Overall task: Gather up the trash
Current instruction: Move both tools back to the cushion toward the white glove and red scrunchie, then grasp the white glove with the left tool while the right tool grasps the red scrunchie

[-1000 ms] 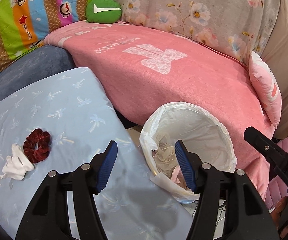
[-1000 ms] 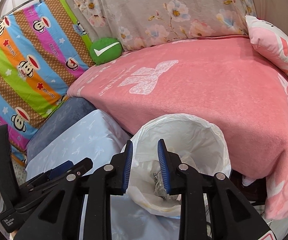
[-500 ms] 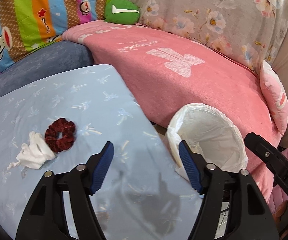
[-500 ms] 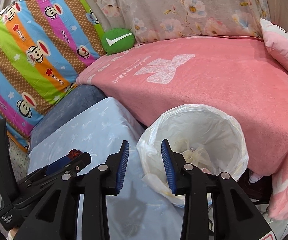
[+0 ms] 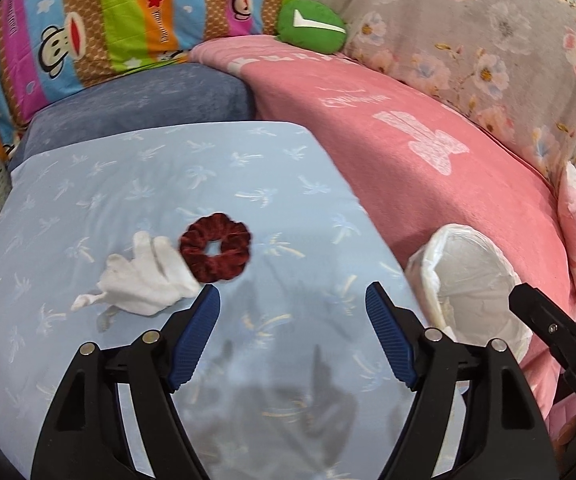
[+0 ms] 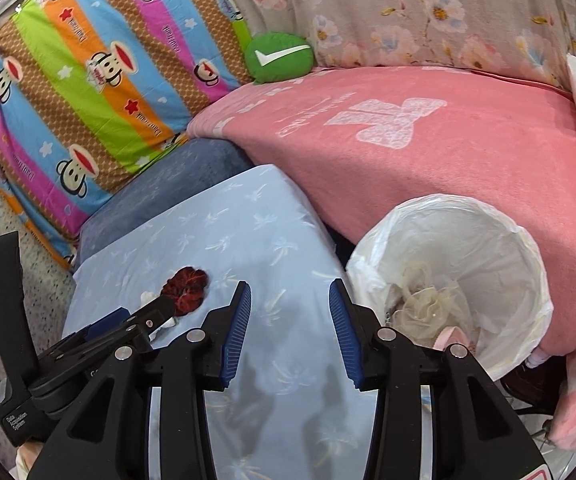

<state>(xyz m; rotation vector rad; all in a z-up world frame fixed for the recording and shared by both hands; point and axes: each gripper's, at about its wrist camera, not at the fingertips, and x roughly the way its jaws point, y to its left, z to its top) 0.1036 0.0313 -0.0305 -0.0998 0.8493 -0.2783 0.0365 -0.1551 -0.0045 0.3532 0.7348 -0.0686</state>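
Observation:
A crumpled white tissue (image 5: 144,280) lies on the light blue cushion (image 5: 128,184), touching a dark red scrunchie (image 5: 215,246). My left gripper (image 5: 292,300) is open and empty, just in front and to the right of both. A white-lined trash bin (image 5: 472,288) stands to the right, against the pink blanket. In the right wrist view my right gripper (image 6: 290,300) is open and empty over the cushion (image 6: 256,232), left of the bin (image 6: 452,264), which holds crumpled trash (image 6: 428,304). The scrunchie (image 6: 186,286) shows beyond the left gripper's finger; the tissue (image 6: 148,296) is mostly hidden.
A pink blanket (image 5: 428,152) covers the sofa seat behind the bin. A green round cushion (image 5: 312,26), a striped monkey-print cover (image 5: 108,12) and a floral cover (image 5: 488,40) stand at the back. A blue-grey cushion (image 5: 140,104) lies behind the light blue one.
Both grippers swung left, away from the bin and over the light blue cushion. The right gripper opened wider. The tissue and scrunchie now sit closer to the left gripper.

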